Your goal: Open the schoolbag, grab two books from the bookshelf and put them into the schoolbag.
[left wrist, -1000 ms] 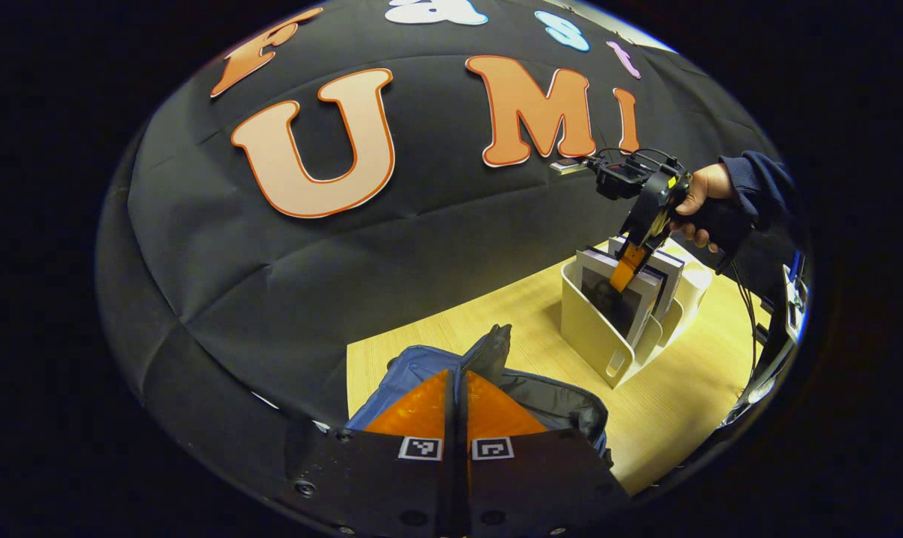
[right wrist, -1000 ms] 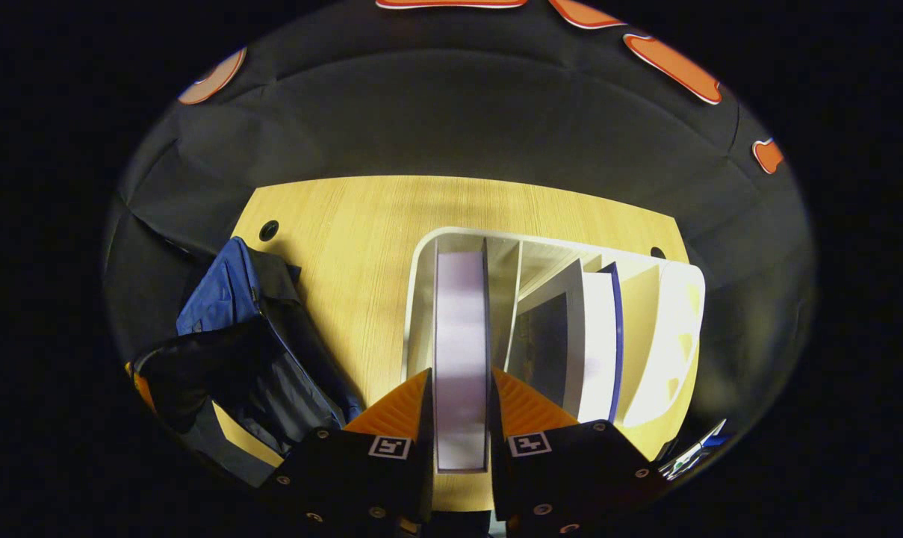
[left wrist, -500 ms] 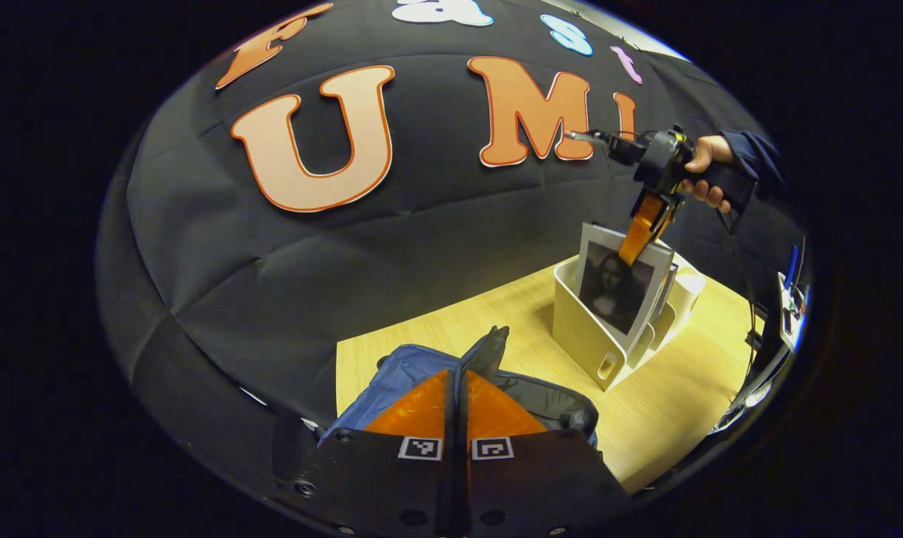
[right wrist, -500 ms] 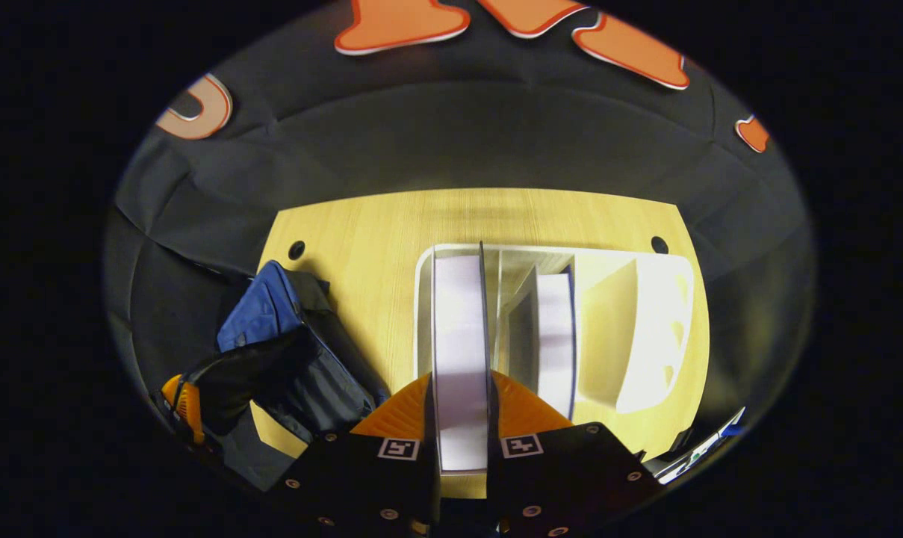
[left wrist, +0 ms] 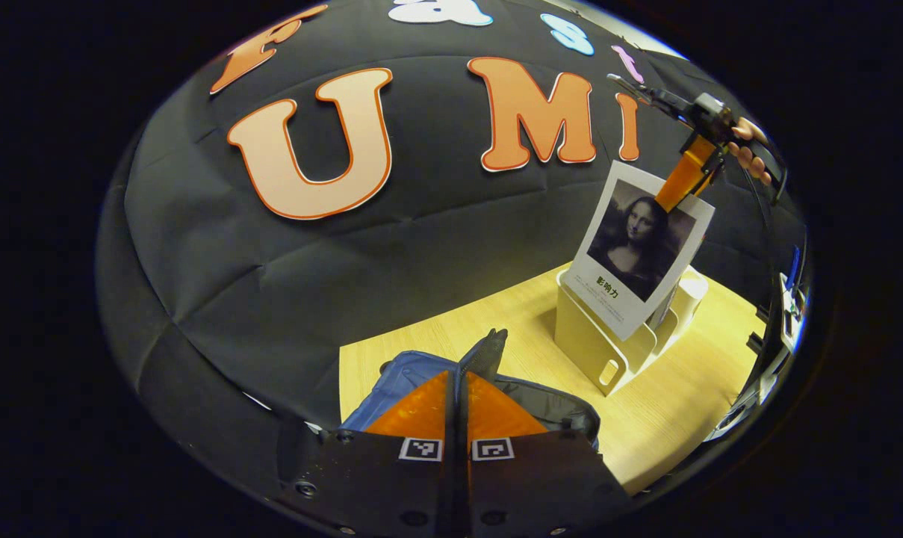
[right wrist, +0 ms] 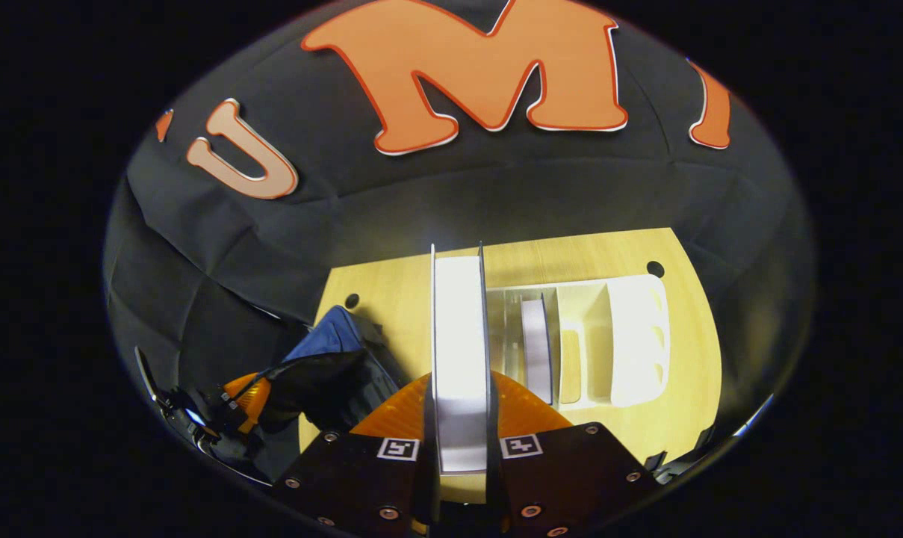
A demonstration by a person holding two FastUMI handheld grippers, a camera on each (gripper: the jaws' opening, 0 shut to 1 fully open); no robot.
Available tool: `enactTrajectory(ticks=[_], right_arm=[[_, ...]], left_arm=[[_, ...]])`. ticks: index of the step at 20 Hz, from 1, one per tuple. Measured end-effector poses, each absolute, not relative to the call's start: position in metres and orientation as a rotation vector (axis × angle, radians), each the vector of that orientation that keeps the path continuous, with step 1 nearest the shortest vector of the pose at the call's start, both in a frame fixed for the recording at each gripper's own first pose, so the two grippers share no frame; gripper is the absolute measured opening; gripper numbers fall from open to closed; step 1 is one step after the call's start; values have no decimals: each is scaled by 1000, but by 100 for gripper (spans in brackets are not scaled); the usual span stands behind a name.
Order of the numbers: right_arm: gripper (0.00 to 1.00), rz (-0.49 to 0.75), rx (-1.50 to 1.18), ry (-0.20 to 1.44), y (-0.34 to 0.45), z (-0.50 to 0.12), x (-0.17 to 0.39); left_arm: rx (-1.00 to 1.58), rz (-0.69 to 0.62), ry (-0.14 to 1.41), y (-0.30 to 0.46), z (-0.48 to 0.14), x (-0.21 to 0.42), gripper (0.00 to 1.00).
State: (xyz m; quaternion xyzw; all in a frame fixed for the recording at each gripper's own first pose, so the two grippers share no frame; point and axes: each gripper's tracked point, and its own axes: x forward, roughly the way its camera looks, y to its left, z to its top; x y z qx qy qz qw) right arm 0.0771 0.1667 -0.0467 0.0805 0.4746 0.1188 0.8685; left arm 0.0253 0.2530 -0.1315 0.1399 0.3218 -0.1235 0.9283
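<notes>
You can read little here: the book (left wrist: pixel 640 246) cover carries a short line of dark characters under its portrait, too small to make out with any confidence. Square black-and-white coded markers sit on your left gripper (left wrist: pixel 457 403) and right gripper (right wrist: pixel 458 403), bearing no letters

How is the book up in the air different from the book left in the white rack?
The lifted book hangs above the rack, pinched by the right gripper; the other book stands in a slot. The lifted one shows its picture cover; the other shows just its pale edge. Both are upright.
</notes>
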Motion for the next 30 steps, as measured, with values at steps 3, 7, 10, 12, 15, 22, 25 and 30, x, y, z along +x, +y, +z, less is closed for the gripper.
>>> enactTrajectory(ticks=[3,7,10,12,15,22,25,30], right_arm=[[24,261,194,942,166,-33,65],[25,284,269,892,169,-21,52],[24,307,350,905,182,-35,33],[24,330,413,943,197,-56,15],[24,335,531,1021,220,-91,-7],[23,296,753,1130,277,-155,-45],[23,265,828,1107,306,-172,-39],[22,235,943,1098,344,-207,-36]], left_arm=[[294,-256,667,252,-129,27,0],[285,-257,677,249,-129,28,0],[271,-255,684,246,-131,28,0],[265,-257,691,243,-132,27,0],[252,-258,703,238,-132,30,0],[237,-269,717,233,-135,26,0],[214,-279,722,228,-136,23,0],[191,-316,719,218,-137,12,0]])
